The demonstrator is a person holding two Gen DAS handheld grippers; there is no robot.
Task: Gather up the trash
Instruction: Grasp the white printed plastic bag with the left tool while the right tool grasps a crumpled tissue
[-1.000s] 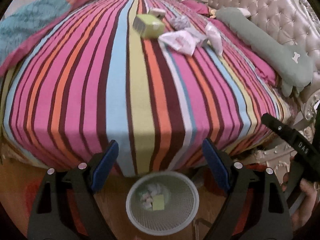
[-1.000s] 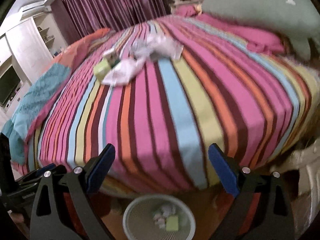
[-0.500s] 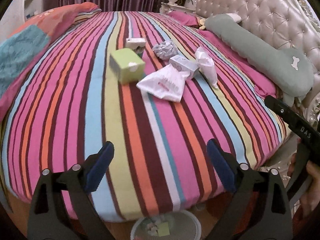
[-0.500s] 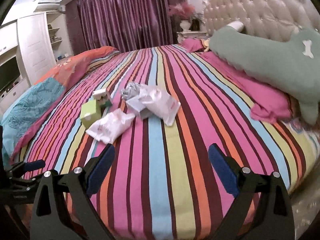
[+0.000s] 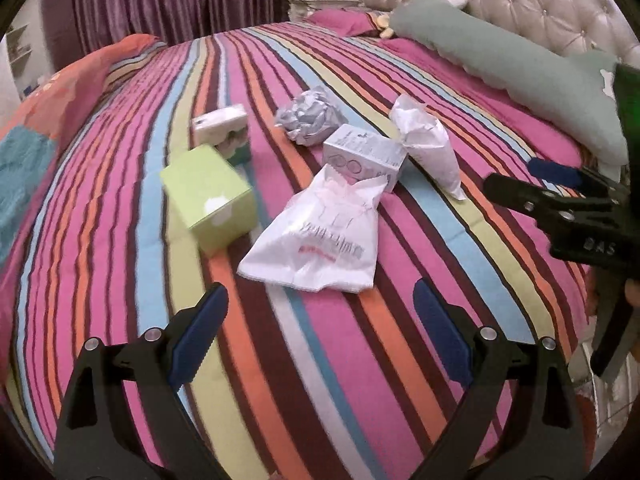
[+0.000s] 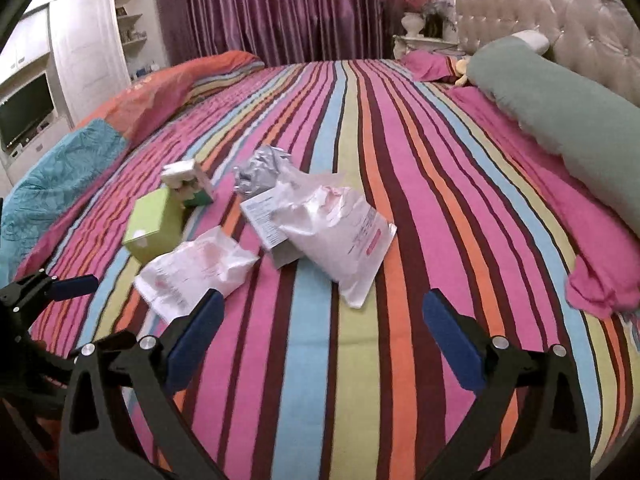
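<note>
My left tongs [image 5: 320, 320] hang apart, empty; my right tongs [image 6: 324, 320] are opening, empty. White bag [image 5: 320, 236] at twelve o'clock, green box [image 5: 208, 196] at ten, possibly touching.

Bed [image 5: 360, 360] with striped multicolour cover. Clustered mid-bed: green box [image 5: 210, 196], small white-green carton [image 5: 222, 130] just behind it, crumpled grey paper ball [image 5: 310, 114], grey box [image 5: 362, 156], flat white bag [image 5: 320, 240] overlapping that box, second white bag [image 5: 428, 144] beside. Long green pillow [image 5: 512, 64] and pink pillow [image 6: 430, 64] by headboard; orange-teal quilt [image 6: 100, 140] along far edge.

Three boxes [image 5: 208, 196], two bags [image 5: 316, 236], one paper wad [image 5: 310, 114]
</note>
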